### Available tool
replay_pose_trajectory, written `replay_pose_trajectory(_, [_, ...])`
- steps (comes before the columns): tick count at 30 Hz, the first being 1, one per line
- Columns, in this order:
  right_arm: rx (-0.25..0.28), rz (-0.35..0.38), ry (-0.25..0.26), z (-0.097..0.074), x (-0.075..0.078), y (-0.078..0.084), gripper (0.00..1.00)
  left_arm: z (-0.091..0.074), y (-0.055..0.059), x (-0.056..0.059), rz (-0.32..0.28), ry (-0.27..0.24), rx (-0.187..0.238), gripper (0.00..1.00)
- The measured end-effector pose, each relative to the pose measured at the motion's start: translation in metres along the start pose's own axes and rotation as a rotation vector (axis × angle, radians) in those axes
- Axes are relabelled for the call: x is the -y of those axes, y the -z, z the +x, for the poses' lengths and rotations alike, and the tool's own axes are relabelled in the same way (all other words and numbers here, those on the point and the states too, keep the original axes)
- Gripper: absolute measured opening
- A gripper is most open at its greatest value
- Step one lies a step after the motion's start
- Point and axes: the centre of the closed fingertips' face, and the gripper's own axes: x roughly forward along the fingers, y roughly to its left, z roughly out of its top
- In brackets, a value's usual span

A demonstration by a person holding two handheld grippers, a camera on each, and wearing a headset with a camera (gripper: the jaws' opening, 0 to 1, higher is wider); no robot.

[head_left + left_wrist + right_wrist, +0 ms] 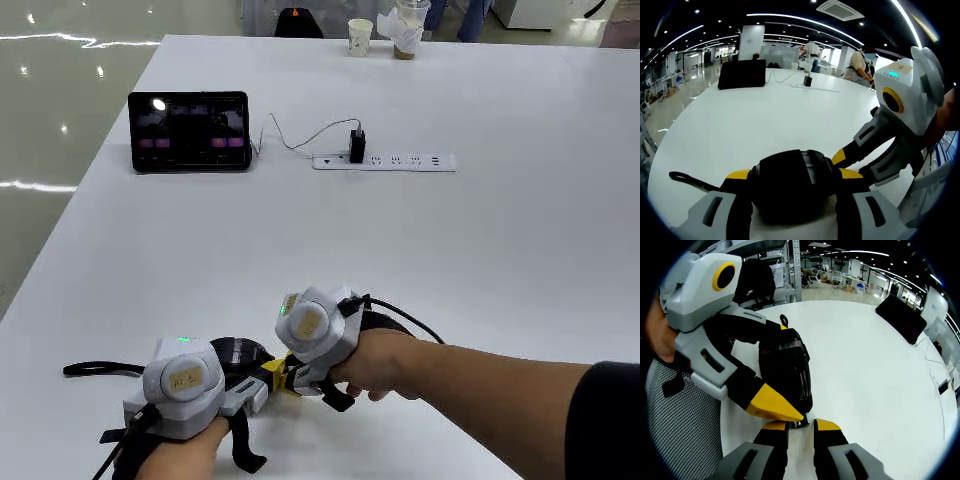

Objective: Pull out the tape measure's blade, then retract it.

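A round black tape measure with a ribbed plastic case (787, 365) lies at the near edge of the wide white table (420, 250), held between the two grippers. The left gripper (794, 176) is clamped on the case: in the left gripper view its yellow-tipped fingers (738, 174) press against both sides of the black body. A thin black wrist strap (690, 180) trails from the case and lies flat on the table to the left.

The right gripper (801, 426) comes in from the other side, with its tips at the lower edge of the case. Its jaws are drawn close together and pinch a small metal blade tab (800, 423) at the case mouth. No length of blade is visible outside the case.

Farther back on the table a black tablet with a lit screen (190, 130) stands propped up. Just to its right is a long white power strip (400, 161) with a black plug in it. A paper cup (360, 37) stands near the far edge
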Motion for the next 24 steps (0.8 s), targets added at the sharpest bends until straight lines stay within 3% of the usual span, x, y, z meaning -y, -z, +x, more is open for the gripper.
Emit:
replay_pose_trajectory(5, [0.031,0.022,0.013,-0.009,0.001,0.002,0.17,0.000,-0.003,0.001,0.075,0.047,-0.017,0.62])
replay_pose_trajectory(17, [0.120,0.134,0.025,-0.037,0.002,0.007,0.21,-0.005,-0.005,0.000,0.091,0.138,-0.063,0.60])
replay_pose_trajectory(24, [0.169,0.180,0.055,-0.061,0.002,0.022,0.23,-0.009,-0.004,-0.008,0.100,0.175,-0.077,0.73])
